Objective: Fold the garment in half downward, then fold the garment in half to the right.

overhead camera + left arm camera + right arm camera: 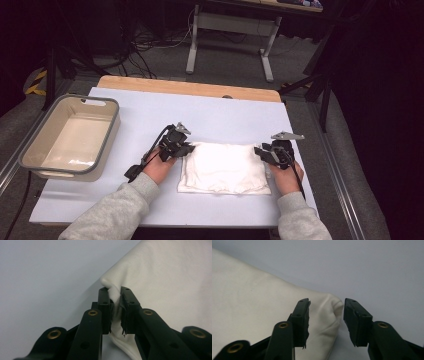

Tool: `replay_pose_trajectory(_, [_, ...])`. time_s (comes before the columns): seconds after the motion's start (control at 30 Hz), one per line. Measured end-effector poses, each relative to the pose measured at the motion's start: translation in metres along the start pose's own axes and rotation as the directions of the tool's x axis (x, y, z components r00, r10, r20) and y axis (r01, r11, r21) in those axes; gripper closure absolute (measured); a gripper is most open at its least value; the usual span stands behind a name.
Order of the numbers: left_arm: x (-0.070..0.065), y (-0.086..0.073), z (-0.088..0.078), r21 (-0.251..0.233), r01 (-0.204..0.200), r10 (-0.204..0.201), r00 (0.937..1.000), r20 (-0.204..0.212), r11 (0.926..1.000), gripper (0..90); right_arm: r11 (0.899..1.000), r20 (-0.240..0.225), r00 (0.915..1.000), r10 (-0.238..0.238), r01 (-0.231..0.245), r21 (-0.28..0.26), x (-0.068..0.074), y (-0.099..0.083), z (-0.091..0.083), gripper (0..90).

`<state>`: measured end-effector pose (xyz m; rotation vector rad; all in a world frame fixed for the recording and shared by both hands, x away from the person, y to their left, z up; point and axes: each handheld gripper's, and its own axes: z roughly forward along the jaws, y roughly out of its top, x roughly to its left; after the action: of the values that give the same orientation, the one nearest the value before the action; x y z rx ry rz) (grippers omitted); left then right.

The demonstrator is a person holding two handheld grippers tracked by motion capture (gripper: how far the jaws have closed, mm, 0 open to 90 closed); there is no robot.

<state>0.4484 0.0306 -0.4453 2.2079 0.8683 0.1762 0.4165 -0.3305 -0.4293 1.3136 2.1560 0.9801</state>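
Observation:
A folded white cloth (223,168) lies flat on the pale table cover, between my two grippers. My left gripper (186,149) is at the cloth's far left corner and is shut on it; in the left gripper view a pinch of white cloth (160,280) is squeezed between the jaws of the left gripper (114,291). My right gripper (261,152) is at the far right corner. In the right gripper view the right gripper (326,303) stands open, with the cloth's corner (329,308) lying loose between the jaws, free of the pads.
A grey-rimmed beige tub (30,150) stands at the table's left edge, its inside bare. The table's wooden far edge (190,88) shows beyond the cover. A desk frame and cables (230,30) stand on the floor behind.

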Motion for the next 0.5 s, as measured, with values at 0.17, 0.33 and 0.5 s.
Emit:
replay_pose_trajectory(0.17, [0.001,0.000,-0.001,0.002,0.002,-0.002,1.0000,0.004,1.0000,80.2,0.999,-0.085,0.9963,-0.009,0.005,-0.038,0.010,0.007,-0.012,41.6])
replay_pose_trajectory(0.33, [0.002,0.000,0.000,0.003,0.008,-0.008,0.9999,0.012,1.0000,80.2,0.998,-0.181,0.9832,-0.022,0.010,-0.064,0.022,0.013,-0.018,29.5])
replay_pose_trajectory(0.5, [0.002,0.000,-0.001,0.000,0.003,-0.003,0.9999,0.014,1.0000,80.1,0.996,-0.211,0.9752,-0.065,0.052,-0.067,0.036,0.016,-0.018,21.0])
